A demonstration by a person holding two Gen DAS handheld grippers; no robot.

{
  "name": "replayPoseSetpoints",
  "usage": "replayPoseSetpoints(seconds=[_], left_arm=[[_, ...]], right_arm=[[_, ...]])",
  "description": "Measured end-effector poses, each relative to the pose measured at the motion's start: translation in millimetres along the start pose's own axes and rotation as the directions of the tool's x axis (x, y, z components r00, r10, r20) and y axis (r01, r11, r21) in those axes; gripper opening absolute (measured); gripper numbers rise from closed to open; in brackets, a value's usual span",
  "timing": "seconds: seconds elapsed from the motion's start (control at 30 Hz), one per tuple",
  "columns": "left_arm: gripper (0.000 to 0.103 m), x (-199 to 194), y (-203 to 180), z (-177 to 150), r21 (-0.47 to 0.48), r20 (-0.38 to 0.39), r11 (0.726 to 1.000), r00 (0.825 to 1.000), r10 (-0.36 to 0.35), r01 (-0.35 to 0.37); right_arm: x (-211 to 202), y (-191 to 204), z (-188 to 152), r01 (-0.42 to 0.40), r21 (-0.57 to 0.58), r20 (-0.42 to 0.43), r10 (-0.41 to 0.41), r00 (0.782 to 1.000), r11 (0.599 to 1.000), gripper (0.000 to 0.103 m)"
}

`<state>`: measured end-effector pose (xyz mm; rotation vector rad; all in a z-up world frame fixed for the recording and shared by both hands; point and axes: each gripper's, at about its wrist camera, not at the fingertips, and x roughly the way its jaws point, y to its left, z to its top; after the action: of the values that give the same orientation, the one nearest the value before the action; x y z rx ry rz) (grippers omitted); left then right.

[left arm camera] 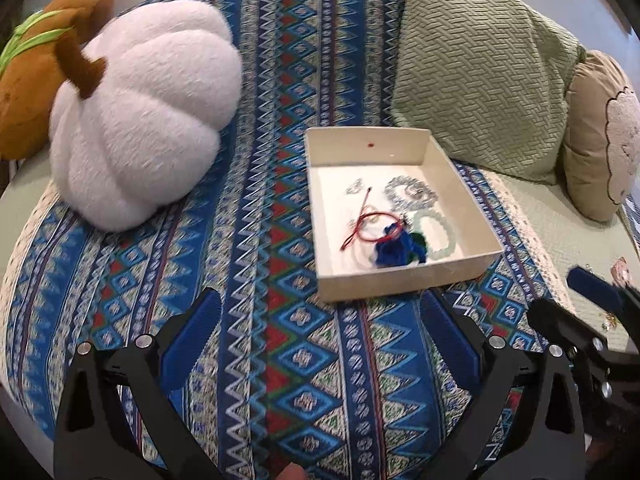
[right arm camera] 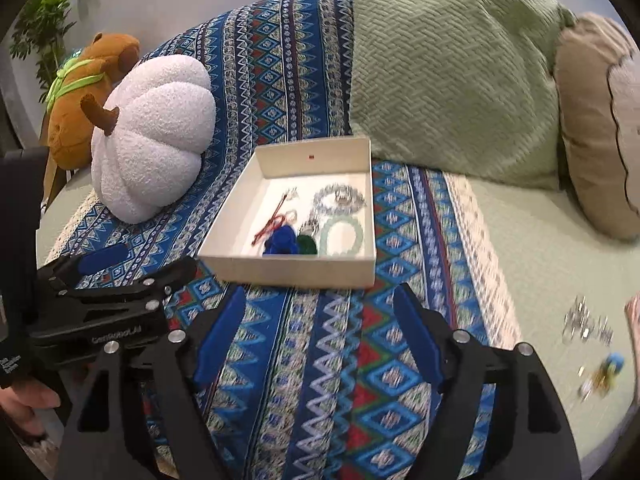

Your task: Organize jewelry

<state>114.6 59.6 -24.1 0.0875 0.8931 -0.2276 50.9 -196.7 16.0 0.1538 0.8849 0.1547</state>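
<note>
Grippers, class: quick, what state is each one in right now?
Left gripper: open, holding nothing.
Right gripper: open, holding nothing.

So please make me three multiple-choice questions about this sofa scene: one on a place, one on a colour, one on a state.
1. Where do the loose pieces outside the box lie?
A. on the pale green cover, right of the box
B. on the white pumpkin
C. behind the green pillow

2. What colour is the cord in the box?
A. yellow
B. red
C. black

3. How is the right tool?
A. shut on a bracelet
B. shut, empty
C. open, empty

Answers:
1. A, the loose jewelry lies right of the white box.
2. B, the cord is red.
3. C, the right tool is spread, holding nothing.
</note>
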Motion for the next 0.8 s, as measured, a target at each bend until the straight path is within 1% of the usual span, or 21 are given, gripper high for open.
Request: replayPoseSetpoints(seconds=[0.1,0.17,0.23,0.37,0.43,0.67,0.8], left_arm=[[0.097,1.6,2.7,-10.8,-0.021,-0.023,1.000,1.000,0.012,-0.012],[0.097,3.6,2.7,-16.7,-0.024,-0.039,0.999,0.999,0.020,-0.021],[0.097,4.9,3.0,-23.1,-0.029,-0.047,0.999,0.998,0.032,-0.034],[0.097,6.5,3.2,-35.1,-0.043,-0.062,0.998,0.997,0.039,-0.042],[0.097,7.8,3.1,-39.4,-0.045,-0.068,0.998,0.996,0.049,-0.052],[0.097,13.5,2.8,-44.4,-0.033,-0.084,0.997,0.995,0.061,-0.064],[0.097,13.6,4.8,-44.5,-0.043,-0.085,0.997,0.995,0.061,-0.065]], right_arm=[[2.7,0.4,-14.8,0.016,0.002,-0.020,-0.016,1.000,1.000,0.080],[2.8,-0.9,-22.1,0.027,0.011,-0.017,-0.027,0.999,1.000,0.081],[2.8,-2.4,-28.4,0.039,0.020,-0.015,-0.039,0.999,0.999,0.086],[4.2,-6.3,-31.7,0.041,0.036,-0.021,-0.040,0.999,0.999,0.088],[4.6,-6.7,-31.6,0.047,0.037,-0.019,-0.046,0.999,0.998,0.092],[7.4,-5.1,-34.7,0.048,0.038,-0.023,-0.047,0.999,0.998,0.092],[9.8,-5.2,-36.1,0.052,0.035,-0.027,-0.051,0.998,0.998,0.092]])
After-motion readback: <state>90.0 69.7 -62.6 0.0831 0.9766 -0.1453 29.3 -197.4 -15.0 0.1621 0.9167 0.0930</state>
